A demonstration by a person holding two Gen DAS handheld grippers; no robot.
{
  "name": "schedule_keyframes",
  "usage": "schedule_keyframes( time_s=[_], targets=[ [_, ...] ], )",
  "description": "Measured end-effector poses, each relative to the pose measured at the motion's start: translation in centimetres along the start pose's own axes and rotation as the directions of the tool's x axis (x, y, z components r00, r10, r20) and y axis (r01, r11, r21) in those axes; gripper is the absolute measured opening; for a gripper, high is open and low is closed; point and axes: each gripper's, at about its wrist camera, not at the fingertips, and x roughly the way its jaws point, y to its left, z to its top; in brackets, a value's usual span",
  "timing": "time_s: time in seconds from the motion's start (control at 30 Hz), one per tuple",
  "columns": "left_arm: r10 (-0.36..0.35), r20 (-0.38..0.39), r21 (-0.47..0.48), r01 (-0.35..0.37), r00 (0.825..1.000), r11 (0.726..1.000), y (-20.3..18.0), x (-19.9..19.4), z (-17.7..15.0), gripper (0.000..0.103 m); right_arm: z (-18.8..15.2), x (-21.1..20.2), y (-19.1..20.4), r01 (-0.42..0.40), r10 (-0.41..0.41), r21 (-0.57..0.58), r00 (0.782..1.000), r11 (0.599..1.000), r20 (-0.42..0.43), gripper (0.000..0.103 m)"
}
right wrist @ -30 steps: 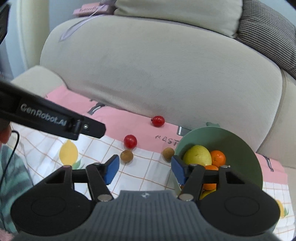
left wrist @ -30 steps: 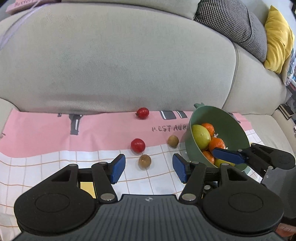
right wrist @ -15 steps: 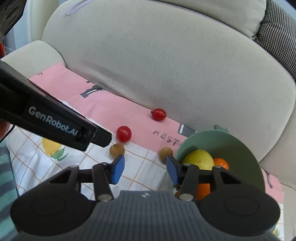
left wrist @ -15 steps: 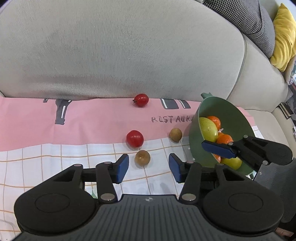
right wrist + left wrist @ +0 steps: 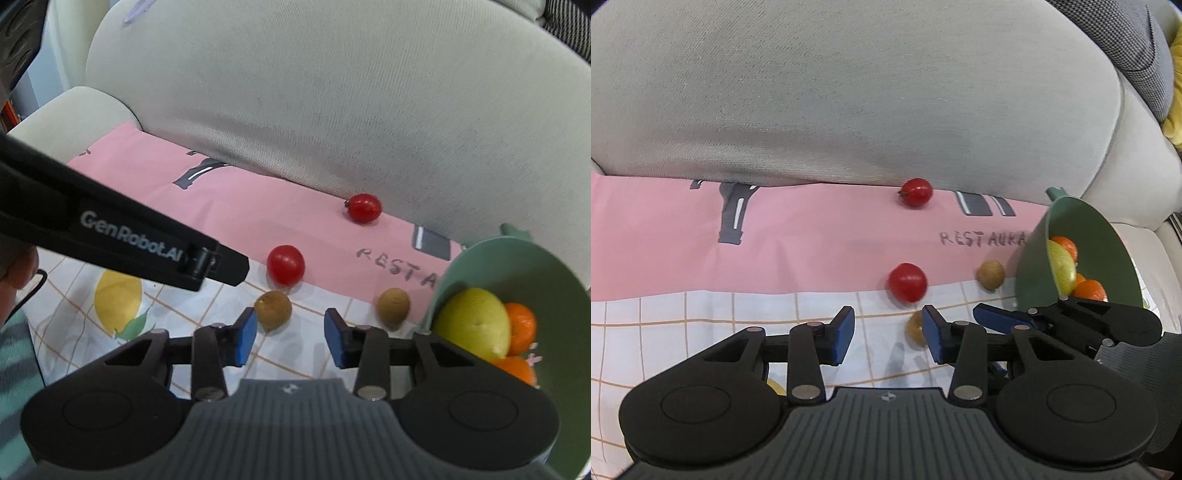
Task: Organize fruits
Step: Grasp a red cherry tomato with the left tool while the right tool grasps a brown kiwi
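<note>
Home living room: beige sofa (image 5: 849,92), patterned cloth (image 5: 775,251) on seat.

— What's in front of me on the sofa seat?

— I see a cloth (image 5: 775,258) spread over it, running back to the sofa backrest (image 5: 849,92). One tomato (image 5: 916,192) lies against the backrest; a second tomato (image 5: 907,282) sits nearer me, with a kiwi (image 5: 273,309) just before it.

— And to the right?

— Another kiwi (image 5: 393,305) lies just left of the tilted bowl (image 5: 554,295), which holds a lemon (image 5: 472,328) and oranges (image 5: 521,326) behind it.
</note>
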Motion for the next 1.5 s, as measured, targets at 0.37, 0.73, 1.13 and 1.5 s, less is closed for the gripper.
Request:
schedule_keyframes(
  time_s=[0.37, 0.73, 1.13, 1.5],
  targets=[
    [-0.016, -0.016, -0.004, 0.016, 1.000, 1.000, 0.4, 1.5, 0.3, 0.045, 0.3, 2.9, 0.4, -0.053, 0.053, 0.016, 0.998, 0.998, -0.030, 0.025],
    [-0.029, -0.007, 0.056, 0.029, 1.000, 0.998, -1.7, 3.2, 1.1, 0.045, 0.0, 1.3, -0.5, -0.005, 0.005, -0.046, 1.000, 0.999, 0.006, 0.025],
    [-0.024, -0.038, 0.023, 0.025, 0.999, 0.999, -1.8, 5.7, 1.9, 0.044, 0.1, 1.5, 0.1, 0.083, -0.077, -0.169, 0.996, 0.982, 0.045, 0.025],
    [-0.034, -0.051, 0.004, 0.034, 0.998, 0.999, -1.3, 5.6, 1.5, 0.033, 0.3, 1.6, 0.2, 0.091, -0.085, -0.178, 0.996, 0.980, 0.042, 0.025]
  ],
)
